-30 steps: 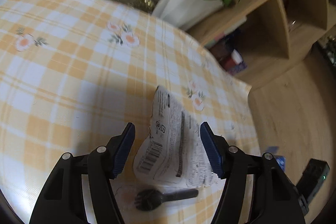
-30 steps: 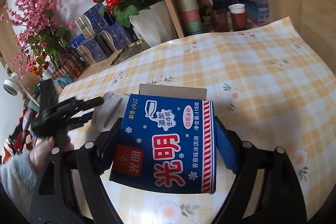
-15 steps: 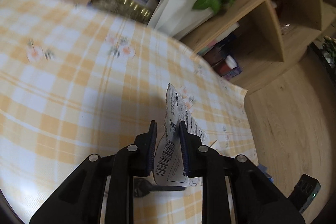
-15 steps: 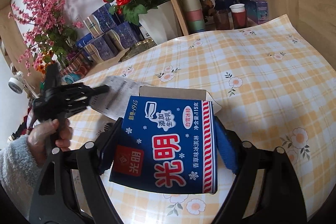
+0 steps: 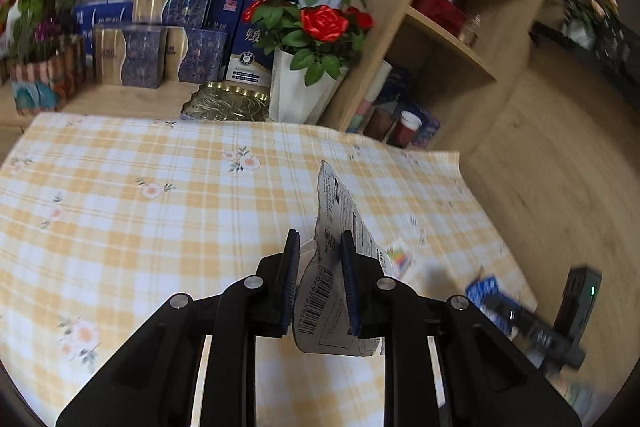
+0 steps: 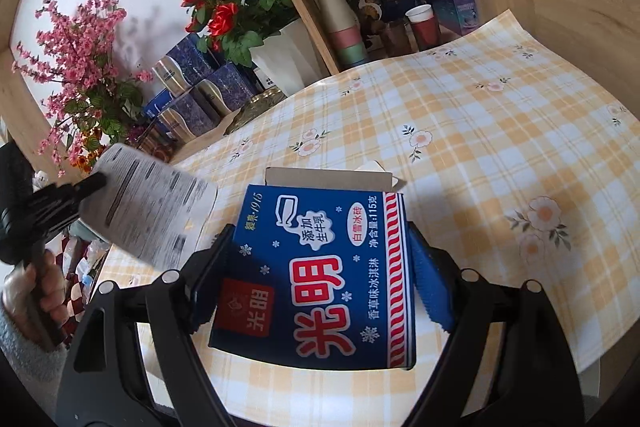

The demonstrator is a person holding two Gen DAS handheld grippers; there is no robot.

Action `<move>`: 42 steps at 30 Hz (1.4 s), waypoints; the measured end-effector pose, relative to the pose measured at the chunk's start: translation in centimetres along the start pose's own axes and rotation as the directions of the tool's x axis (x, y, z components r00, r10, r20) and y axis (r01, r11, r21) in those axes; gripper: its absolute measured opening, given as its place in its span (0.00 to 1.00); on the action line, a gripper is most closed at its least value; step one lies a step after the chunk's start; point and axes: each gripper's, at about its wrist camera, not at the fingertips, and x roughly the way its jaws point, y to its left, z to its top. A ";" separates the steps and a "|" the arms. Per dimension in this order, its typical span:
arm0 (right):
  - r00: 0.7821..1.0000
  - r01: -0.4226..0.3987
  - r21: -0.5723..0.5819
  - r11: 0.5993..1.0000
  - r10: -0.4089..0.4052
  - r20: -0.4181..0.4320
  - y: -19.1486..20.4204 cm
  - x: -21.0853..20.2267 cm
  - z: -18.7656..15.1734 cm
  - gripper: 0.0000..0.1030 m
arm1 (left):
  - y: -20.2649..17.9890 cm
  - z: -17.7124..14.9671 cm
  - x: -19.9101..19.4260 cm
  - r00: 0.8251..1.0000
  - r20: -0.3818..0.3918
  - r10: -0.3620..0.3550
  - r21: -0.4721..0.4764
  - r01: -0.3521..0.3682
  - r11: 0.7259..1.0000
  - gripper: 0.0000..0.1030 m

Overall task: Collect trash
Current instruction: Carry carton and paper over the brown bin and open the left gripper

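The worktop (image 5: 120,195) wears a yellow checked cloth, with a vase of red roses (image 5: 312,27) at its 12 o'clock edge. The right gripper (image 6: 320,267) is clamped on a blue ice-cream carton (image 6: 320,267), held above the cloth. At that view's 9 o'clock, the left gripper (image 5: 319,273) pinches a torn white wrapper (image 5: 332,219), lifted clear of the cloth
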 end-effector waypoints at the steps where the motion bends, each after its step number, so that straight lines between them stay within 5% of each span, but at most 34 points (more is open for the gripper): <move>1: 1.000 0.000 -0.005 1.000 0.000 0.001 0.1 -0.4 -0.2 0.78 | -0.4 -0.7 -0.8 1.000 -0.010 -0.004 0.011 0.004 1.000 0.19; 21: 0.999 -0.042 -0.094 0.995 0.044 0.019 3.1 -9.6 -7.2 0.78 | -4.9 -14.5 -11.4 0.999 -0.049 -0.012 0.048 0.015 0.999 0.18; 33: 0.998 -0.059 -0.113 0.992 0.057 -0.014 3.6 -12.0 -12.5 0.78 | -5.8 -23.0 -11.9 0.987 -0.152 0.060 0.110 -0.044 0.993 0.17; 42: 0.997 -0.068 -0.138 0.988 0.063 -0.036 4.3 -12.0 -13.8 0.78 | -5.0 -27.0 -8.1 0.957 -0.264 0.117 0.136 -0.083 0.987 0.17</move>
